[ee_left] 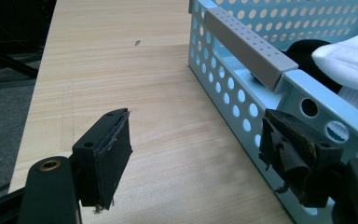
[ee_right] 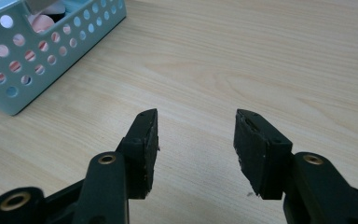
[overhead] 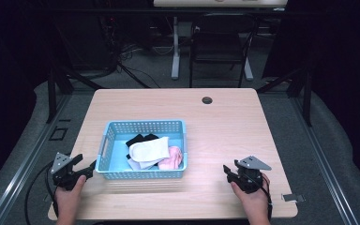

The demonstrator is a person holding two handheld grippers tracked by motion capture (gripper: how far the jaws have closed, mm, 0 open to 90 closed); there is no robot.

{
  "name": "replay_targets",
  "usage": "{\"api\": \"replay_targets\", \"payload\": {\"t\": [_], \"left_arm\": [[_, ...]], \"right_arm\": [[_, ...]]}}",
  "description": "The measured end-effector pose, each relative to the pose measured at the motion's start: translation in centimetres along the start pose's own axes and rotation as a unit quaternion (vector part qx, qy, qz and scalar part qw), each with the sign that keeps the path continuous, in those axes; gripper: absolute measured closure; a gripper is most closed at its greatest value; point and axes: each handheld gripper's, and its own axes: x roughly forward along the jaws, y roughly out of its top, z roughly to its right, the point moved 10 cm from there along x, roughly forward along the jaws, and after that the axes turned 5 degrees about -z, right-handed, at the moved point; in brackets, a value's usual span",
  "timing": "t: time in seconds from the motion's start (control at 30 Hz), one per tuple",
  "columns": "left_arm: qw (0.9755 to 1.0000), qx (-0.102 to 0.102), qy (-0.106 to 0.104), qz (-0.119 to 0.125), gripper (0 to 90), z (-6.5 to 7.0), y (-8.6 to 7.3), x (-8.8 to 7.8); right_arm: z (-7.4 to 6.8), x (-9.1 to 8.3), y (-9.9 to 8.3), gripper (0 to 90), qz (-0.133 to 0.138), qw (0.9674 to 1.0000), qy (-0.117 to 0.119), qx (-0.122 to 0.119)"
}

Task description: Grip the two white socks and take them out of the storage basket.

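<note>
High view puts the blue basket (overhead: 143,149), with white sock (overhead: 149,150) and pink cloth (overhead: 175,157) inside, at table centre, left gripper (overhead: 85,171) at eight o'clock, right gripper (overhead: 228,172) at four, both spread wide and empty, so nothing looks started.

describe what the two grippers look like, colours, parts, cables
Both are black. The left gripper and right gripper each carry a grey three-cornered plate on top and trail a black cable. The jaws are blocky black pads with worn, frayed edges, on arms with brass-coloured rivets. No sleeves show.
</note>
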Motion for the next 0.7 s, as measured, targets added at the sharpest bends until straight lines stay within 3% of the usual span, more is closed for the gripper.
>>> {"api": "replay_targets", "payload": {"t": [0.4,0.7], "left_arm": [[1.0000,0.000,-0.001,0.001,24.6,0.04,0.02,-0.08],[1.0000,-0.001,-0.002,0.006,24.6,0.02,0.11,-0.18]], "right_arm": [[-0.56,-0.07,0.19,53.2,0.002,0.9999,0.007,-0.013],[-1.01,0.09,-0.22,55.0,-0.015,0.9994,0.032,0.001]]}}
